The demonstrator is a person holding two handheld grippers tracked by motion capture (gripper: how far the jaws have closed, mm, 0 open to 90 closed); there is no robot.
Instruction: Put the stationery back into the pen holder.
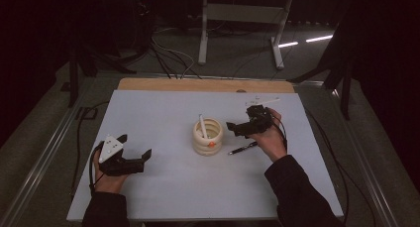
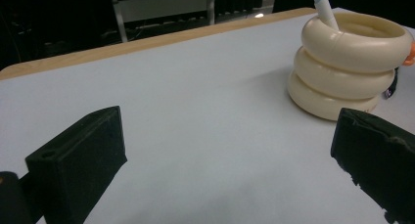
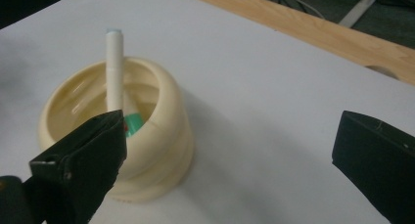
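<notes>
High view gives us the whole layout: a cream pen holder, shaped like three stacked rounded rings, stands near the middle of the pale grey table. A white marker leans inside it, tip end poking above the rim. A black pen lies flat on the table just right of the holder, close to the person's right hand. The right tongs sit beside the holder's right side, jaws apart, nothing btwn them. The left tongs rest low on the table, well apart from the holder, w/ a grey three-cornered plate on top; released too.

Left gripper view shows us what the high one can't: the holder's smooth, slightly glossy surface, the ring bulges in side profile, and a small orange blob at its right edge. The marker's capped end sticks up at the rim. Jaws wide, bare table btwn them.

Right gripper view looks down into the holder: hollow, shiny inner wall, and the marker is a matte white cylinder w/ a green band low on the barrel. Along the table's far edge we see a light wood strip. The tongs' black pads look soft and matte.
</notes>
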